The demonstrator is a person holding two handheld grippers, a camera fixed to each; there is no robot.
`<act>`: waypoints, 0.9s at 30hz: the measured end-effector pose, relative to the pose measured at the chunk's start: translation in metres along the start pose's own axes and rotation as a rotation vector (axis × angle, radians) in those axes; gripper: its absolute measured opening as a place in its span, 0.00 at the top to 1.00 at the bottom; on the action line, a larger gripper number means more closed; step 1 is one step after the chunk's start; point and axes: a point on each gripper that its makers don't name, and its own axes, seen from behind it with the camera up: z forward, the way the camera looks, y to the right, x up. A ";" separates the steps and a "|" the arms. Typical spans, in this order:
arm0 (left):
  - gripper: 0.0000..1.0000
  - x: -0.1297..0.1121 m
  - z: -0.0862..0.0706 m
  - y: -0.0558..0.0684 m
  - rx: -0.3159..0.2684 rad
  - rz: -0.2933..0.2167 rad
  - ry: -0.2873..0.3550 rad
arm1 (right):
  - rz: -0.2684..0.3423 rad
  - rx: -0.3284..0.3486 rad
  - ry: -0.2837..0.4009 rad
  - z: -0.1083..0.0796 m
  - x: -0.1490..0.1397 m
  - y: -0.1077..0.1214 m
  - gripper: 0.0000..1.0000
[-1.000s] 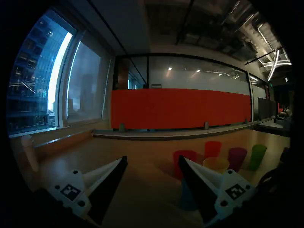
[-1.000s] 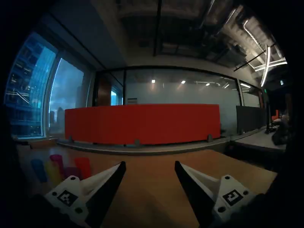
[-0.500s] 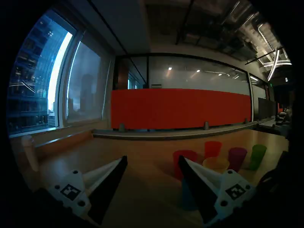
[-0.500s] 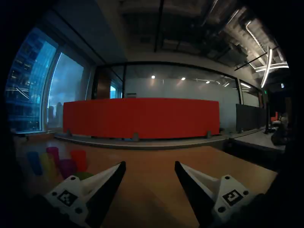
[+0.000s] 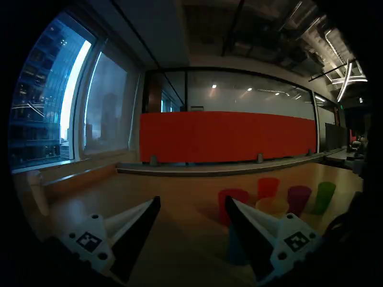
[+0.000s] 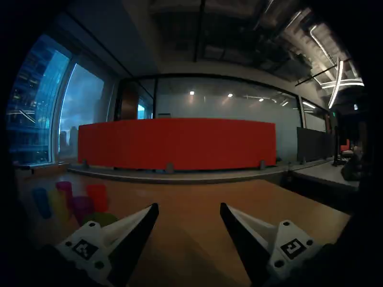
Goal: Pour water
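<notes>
Wooden tabletop (image 5: 182, 248), smooth, beneath your left gripper (image 5: 191, 201) and right gripper (image 6: 189, 206), both spread and empty (tapered plastic cups (image 5: 268, 187) cluster right of the left one).

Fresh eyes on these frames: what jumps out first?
The long bright red partition panel spanning the far side of the wooden table. Next, the huddle of coloured plastic cups on that table, right of centre in the left gripper view, beyond the open left gripper.

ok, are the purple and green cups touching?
Apart. In the left gripper view a strip of table shows between the purple cup and the green cup.
</notes>
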 end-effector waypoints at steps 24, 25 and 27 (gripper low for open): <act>0.00 0.000 0.000 0.000 0.000 0.000 0.000 | 0.000 0.000 -0.001 -0.002 -0.002 0.001 0.00; 0.00 0.000 0.000 0.000 0.000 0.000 0.000 | 0.000 0.000 -0.001 -0.002 -0.002 0.001 0.01; 0.00 0.000 0.000 0.000 0.000 0.000 0.000 | 0.000 0.000 -0.001 -0.002 -0.002 0.001 0.01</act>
